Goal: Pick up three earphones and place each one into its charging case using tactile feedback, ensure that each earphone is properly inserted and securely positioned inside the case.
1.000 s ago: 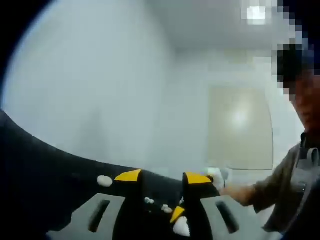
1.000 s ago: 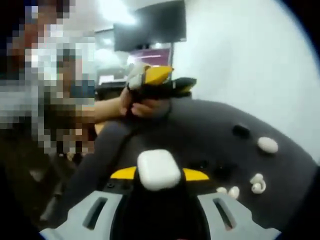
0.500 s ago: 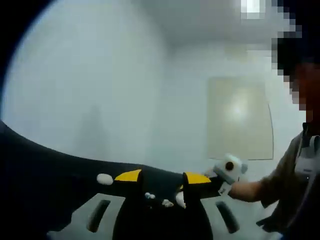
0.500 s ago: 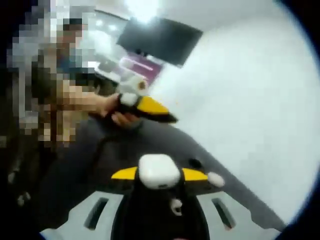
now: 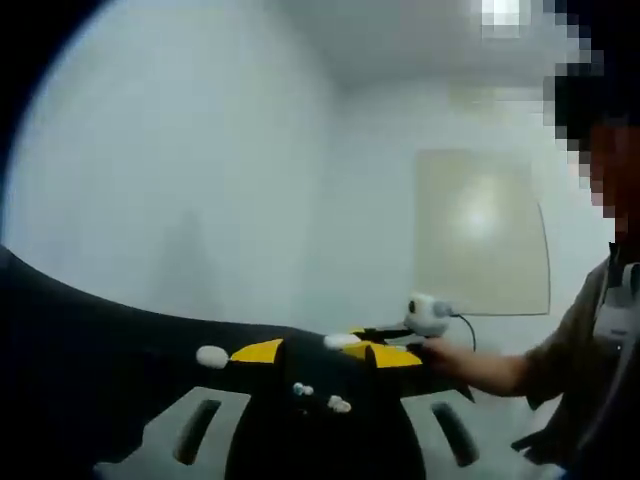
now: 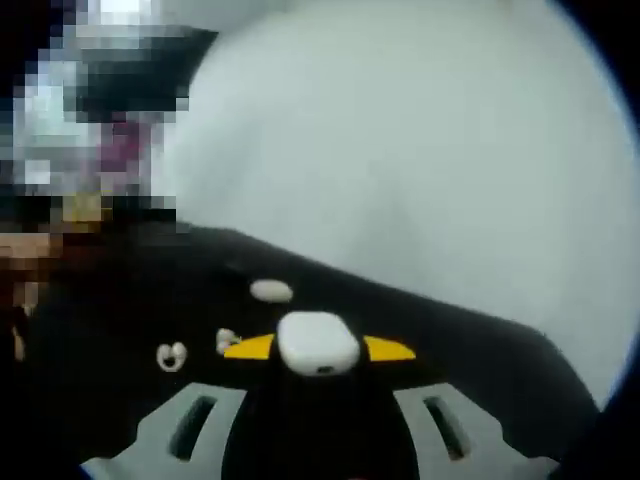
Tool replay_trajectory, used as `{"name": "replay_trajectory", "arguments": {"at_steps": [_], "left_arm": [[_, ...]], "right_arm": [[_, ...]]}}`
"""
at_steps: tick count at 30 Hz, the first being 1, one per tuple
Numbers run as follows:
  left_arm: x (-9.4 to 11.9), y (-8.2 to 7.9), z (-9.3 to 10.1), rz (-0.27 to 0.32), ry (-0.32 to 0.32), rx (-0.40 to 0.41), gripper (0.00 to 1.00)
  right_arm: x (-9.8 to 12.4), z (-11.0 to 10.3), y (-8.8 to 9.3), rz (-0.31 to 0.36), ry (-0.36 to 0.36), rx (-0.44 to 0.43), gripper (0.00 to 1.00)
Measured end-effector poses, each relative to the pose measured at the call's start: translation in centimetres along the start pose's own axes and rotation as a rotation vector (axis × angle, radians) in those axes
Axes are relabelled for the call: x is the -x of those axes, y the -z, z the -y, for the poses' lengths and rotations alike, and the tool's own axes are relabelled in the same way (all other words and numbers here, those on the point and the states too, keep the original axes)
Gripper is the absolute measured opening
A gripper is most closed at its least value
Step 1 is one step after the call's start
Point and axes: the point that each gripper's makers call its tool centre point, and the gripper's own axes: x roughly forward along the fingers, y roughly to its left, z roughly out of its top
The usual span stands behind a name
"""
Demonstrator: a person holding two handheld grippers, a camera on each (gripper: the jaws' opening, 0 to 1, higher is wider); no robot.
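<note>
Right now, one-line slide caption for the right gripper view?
Right gripper shut on a white charging case above the dark table, loose earphones lying beside it.

You face pale walls (image 5: 200, 180) and a beige panel (image 5: 480, 230). A ceiling light (image 5: 500, 12) glows above. The worktop (image 6: 480, 350) is dark.

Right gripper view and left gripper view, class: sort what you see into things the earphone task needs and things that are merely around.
Belongs to the job:
white charging case gripped in the right gripper
white oval case on the dark table
loose earphones
left gripper

Just around:
pale wall panel
person's sleeve
</note>
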Motion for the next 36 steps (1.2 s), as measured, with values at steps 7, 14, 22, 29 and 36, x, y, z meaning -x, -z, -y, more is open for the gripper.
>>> {"name": "replay_trajectory", "arguments": {"at_steps": [7, 14, 22, 29, 36], "left_arm": [[0.1, 0.2, 0.1, -0.007, 0.001, -0.006, 0.29], [0.0, 0.2, 0.1, -0.013, 0.002, -0.011, 0.29], [0.0, 0.4, 0.2, -0.021, 0.002, -0.016, 0.29], [0.0, 0.3, 0.2, -0.017, 0.001, -0.009, 0.29], [0.1, 0.3, 0.3, -0.019, 0.004, -0.012, 0.29]], "right_arm": [[0.0, 4.4, 4.3, -0.125, 0.136, -0.141, 0.33], [0.5, 6.7, 6.4, -0.157, 0.197, -0.258, 0.33], [0.3, 6.6, 7.3, -0.214, 0.207, -0.197, 0.33], [0.3, 6.3, 7.5, -0.217, 0.209, -0.189, 0.34], [0.2, 6.2, 7.4, -0.211, 0.197, -0.196, 0.35]]}}
